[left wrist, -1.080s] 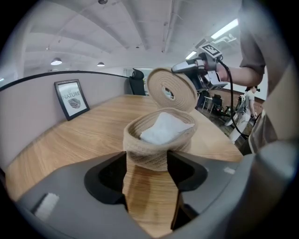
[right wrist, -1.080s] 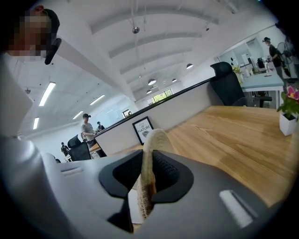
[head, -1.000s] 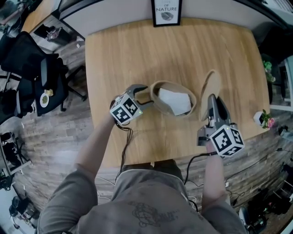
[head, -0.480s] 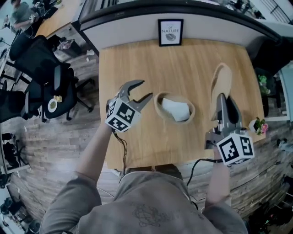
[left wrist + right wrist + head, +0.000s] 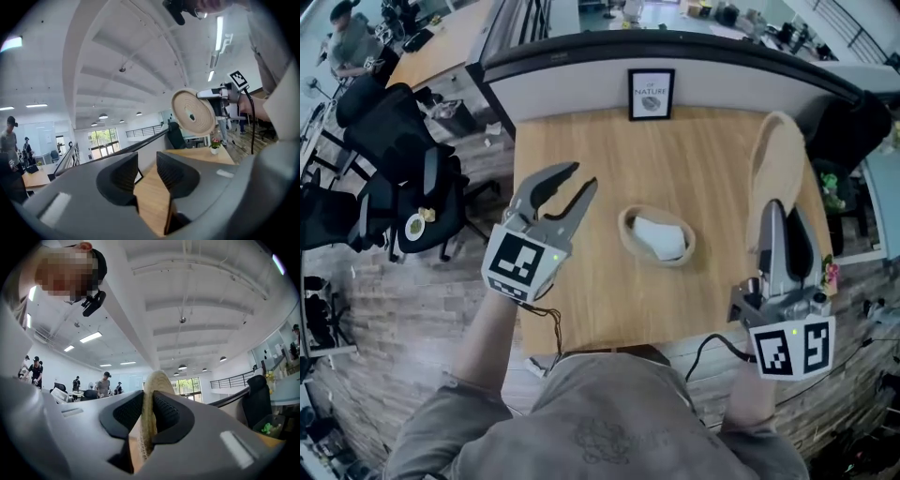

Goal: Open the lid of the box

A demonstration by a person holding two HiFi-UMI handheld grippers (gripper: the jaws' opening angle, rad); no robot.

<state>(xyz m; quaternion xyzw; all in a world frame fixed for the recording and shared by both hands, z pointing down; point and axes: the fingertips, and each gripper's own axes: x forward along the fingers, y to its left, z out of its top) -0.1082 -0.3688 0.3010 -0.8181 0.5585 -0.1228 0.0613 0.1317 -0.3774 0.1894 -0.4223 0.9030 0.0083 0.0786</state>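
Clearly close to done: lid (image 5: 773, 159) off and pinched on edge in the right claw (image 5: 786, 217), pads pressed on both faces of the woven disc, raised over the right edge of the tabletop (image 5: 581, 300). Hold that pinch firm and the disc upright while carrying it clear, then lay it on bare wood beside the box (image 5: 630, 246), not over it. Sits open at the middle of the tabletop, something white (image 5: 659, 239) inside. Left claw (image 5: 579, 180) lifted over the left edge of the tabletop, tipped up and toward the far edge, closing on nothing, with only air between the pads. Right forearm low by the near right corner, claw pointing up and away from the body.
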